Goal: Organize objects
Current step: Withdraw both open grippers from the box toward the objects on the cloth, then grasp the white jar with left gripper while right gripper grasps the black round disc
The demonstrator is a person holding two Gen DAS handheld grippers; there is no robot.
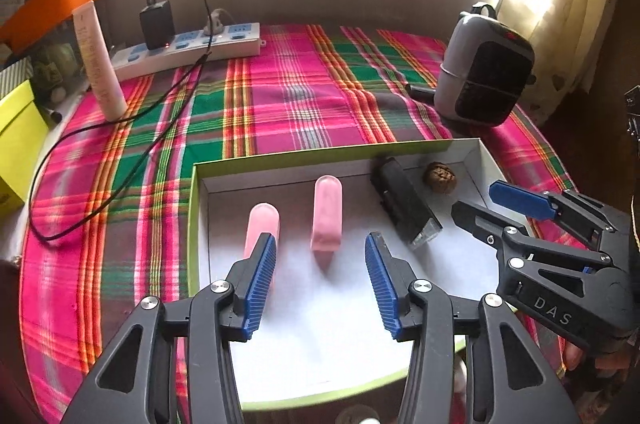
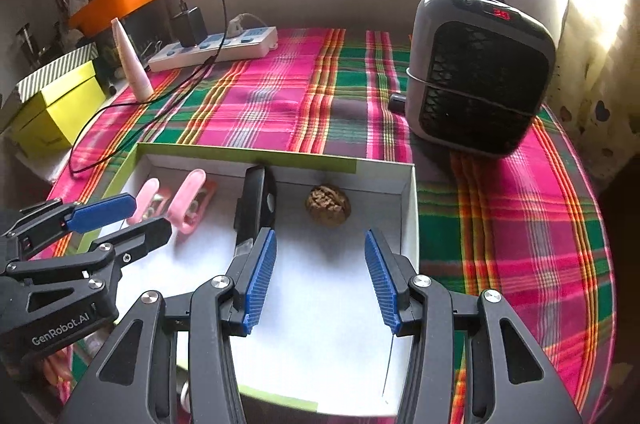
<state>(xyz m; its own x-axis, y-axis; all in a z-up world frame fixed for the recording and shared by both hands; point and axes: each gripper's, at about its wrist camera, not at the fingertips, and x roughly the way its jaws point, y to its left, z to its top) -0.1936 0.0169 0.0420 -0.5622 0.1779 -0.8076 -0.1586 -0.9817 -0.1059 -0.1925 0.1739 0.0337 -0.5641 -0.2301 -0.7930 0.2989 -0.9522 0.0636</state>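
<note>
— Left tool (image 1: pixel 320 264) spread wide, gripping nothing; two pink clips (image 1: pixel 327 220) lying in the white box (image 1: pixel 196 224) just ahead, one partly behind the left finger. Risk: snagging it.

— Right tool (image 2: pixel 320 268) likewise parted, empty; walnut (image 2: pixel 328 205) beyond the tips, black trimmer (image 2: pixel 254 204) beside. Could roll if nudged.

Both wrist cameras look steeply down and forward, close above the shallow white cardboard box with green rim (image 1: pixel 196 208). The left view sits over its left half, the right view (image 2: pixel 412 208) over its right half; both share the box's interior and the plaid-covered tabletop (image 1: pixel 280 96) beyond it.
</note>
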